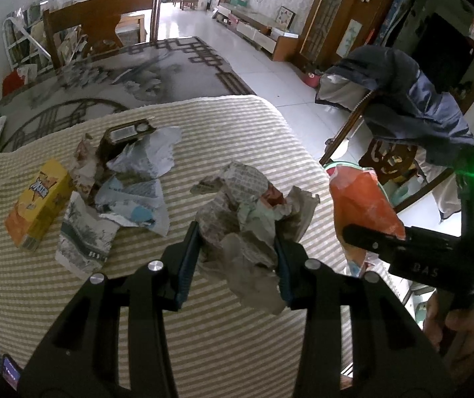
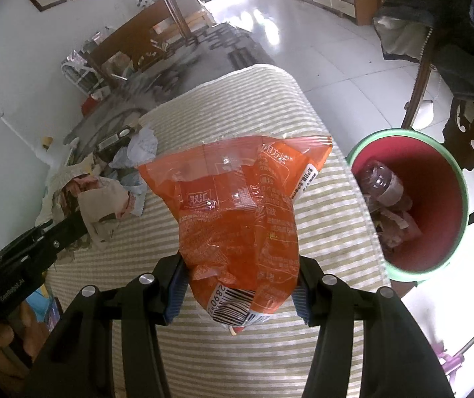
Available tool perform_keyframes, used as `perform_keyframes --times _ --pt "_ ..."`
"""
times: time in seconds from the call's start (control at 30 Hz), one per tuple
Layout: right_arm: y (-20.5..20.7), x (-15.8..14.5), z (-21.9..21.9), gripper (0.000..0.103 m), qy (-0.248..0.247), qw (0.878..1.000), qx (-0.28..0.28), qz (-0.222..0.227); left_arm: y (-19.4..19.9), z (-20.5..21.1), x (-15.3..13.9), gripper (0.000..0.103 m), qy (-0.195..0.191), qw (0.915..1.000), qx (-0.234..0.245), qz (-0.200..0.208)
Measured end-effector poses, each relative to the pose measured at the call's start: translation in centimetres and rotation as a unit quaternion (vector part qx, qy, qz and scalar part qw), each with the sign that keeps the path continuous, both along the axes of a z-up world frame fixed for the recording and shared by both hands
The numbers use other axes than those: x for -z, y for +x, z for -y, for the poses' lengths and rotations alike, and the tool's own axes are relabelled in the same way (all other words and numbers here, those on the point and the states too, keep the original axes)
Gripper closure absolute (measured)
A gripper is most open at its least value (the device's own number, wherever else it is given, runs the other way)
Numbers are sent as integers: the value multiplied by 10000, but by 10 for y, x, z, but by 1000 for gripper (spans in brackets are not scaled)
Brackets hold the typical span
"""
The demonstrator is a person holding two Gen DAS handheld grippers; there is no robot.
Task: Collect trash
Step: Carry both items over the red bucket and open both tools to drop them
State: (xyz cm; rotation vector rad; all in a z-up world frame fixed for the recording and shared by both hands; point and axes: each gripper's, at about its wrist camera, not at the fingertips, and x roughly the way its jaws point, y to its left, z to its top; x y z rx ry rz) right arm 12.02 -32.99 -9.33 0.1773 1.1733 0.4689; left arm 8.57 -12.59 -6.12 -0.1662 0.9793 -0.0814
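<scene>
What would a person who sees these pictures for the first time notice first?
The orange snack bag, gripped in the right claw, fills the right wrist view, with the red bin beside the striped table. The left claw grips a crumpled paper wad; more litter and a yellow box lie behind.

glossy orange plastic wrapper point(image 2: 240, 219), crumpled matt paper wad point(image 1: 246, 219), ribbed striped cloth cover point(image 1: 237, 331) (coarse weave), smooth plastic bin point(image 2: 436, 205)

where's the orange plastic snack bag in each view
Left wrist: orange plastic snack bag at right, off the table edge, pinched by the right tongs.
Right wrist: centre, between the fingers.
Shared landmark: green-and-cream striped tablecloth.
</scene>
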Motion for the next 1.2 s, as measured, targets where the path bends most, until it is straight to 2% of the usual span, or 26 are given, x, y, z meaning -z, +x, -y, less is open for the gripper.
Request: perform_keyframes --times 0.37,0.7,0.97,1.2 --pt "11 -4 55 52 36 9995 292 77 19 51 -7 63 64 9996 232 129" --pt "40 -3 130 52 57 9958 904 138 56 114 -16 63 110 9976 579 362" --pt "66 6 184 52 205 9896 1423 37 98 170 -4 63 -39 9964 784 307" --pt "75 16 206 50 242 9874 1562 -38 121 210 9 63 -79 9950 981 188"
